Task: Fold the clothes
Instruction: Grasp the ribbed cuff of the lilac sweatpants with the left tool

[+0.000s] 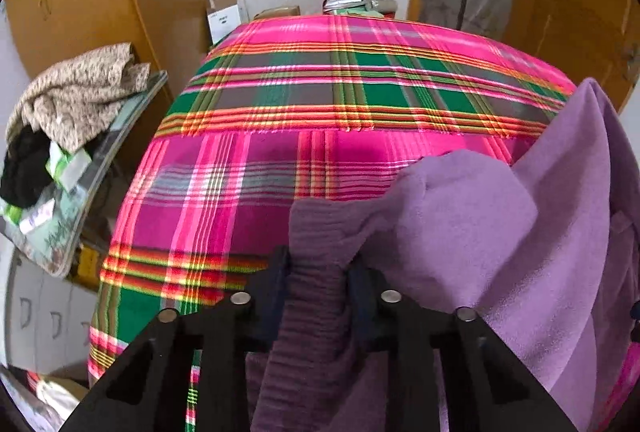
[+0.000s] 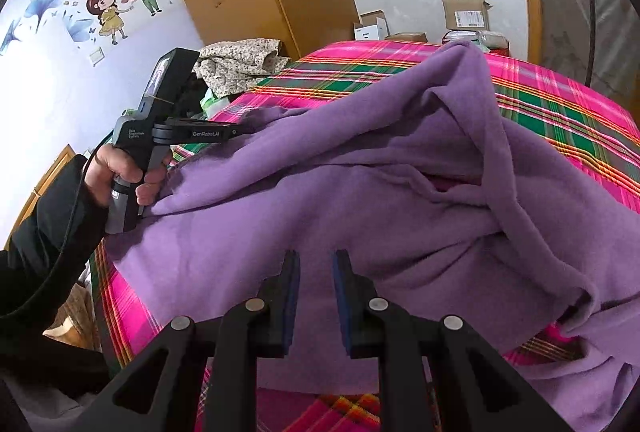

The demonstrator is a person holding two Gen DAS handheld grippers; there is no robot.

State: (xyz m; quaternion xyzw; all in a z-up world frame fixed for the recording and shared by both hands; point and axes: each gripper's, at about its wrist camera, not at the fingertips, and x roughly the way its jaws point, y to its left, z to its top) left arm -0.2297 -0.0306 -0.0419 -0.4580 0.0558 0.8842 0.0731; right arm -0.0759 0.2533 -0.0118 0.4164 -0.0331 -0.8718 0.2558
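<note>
— Gripping anything on the left?

— Yes. The left gripper (image 1: 318, 272) has its two fingers pressed in on a ribbed band of the purple sweatshirt (image 1: 500, 232), probably a cuff or the hem, though the bunched fabric makes it hard to say which. The ribbed strip runs between the pads and hangs down toward the camera.

— Where is the garment itself?

— Heaped on the pink and green plaid bedcover (image 1: 320, 88), toward its right side in the left wrist view. From the right wrist it fills most of the frame, rumpled, with folds rising in the middle.

— And the right gripper (image 2: 316, 272)?

— Its jaws stand apart with a narrow gap between the blue pads. It hovers over the near edge of the sweatshirt and nothing sits between the fingers.

— Can you see the person?

— A hand (image 2: 128, 172) in a dark sleeve (image 2: 48, 232) holds the left tool's handle at the cloth's left edge. Behind it, a floral cloth (image 2: 240, 60) lies beside the bed, and cardboard boxes (image 2: 466, 10) stand against the far wall.
</note>
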